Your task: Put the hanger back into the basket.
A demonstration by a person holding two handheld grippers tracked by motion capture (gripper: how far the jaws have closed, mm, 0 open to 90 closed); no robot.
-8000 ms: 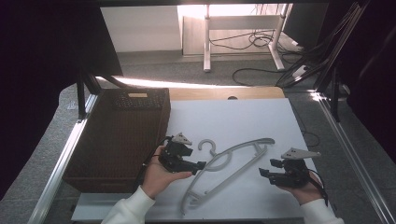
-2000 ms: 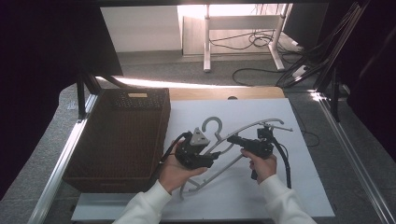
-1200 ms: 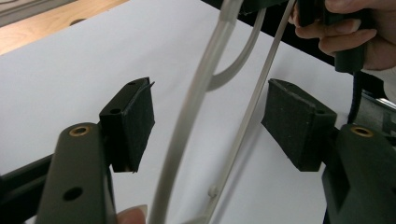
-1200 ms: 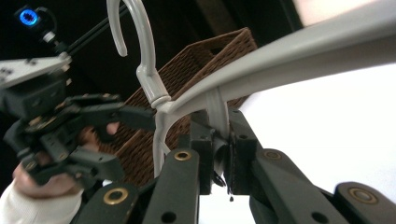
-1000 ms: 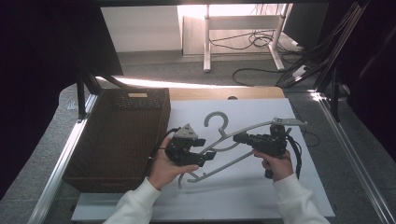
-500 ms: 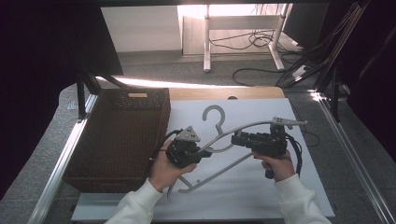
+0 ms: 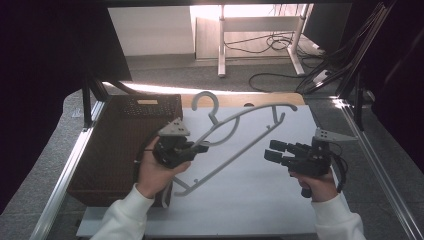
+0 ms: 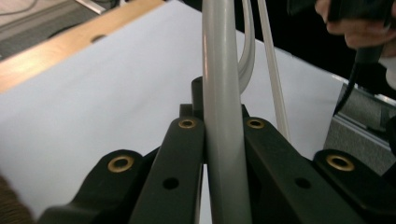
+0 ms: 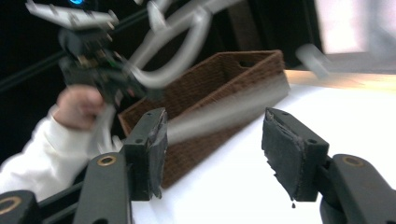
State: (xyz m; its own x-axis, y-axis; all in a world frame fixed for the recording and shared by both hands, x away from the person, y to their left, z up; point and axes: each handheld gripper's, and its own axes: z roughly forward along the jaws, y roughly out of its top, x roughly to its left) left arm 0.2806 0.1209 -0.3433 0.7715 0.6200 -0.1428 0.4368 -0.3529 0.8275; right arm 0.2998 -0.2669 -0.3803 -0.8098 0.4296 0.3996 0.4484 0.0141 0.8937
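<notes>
Hangers: one, grey [image 7: 235, 131]
Baskets: one, brown wicker [image 7: 121, 145]
Left tongs [image 7: 202, 147]: clenched on hanger
Right tongs [image 7: 270, 151]: released, just opened
Hanger bar: blurred in right gripper view

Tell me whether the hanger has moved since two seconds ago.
Yes. The hanger has risen off the white mat; its hook now reaches the table's far wooden edge.

Grey hanger [image 7: 235, 122]; brown woven basket [image 7: 120, 145]; white tabletop [image 7: 260, 195].
</notes>
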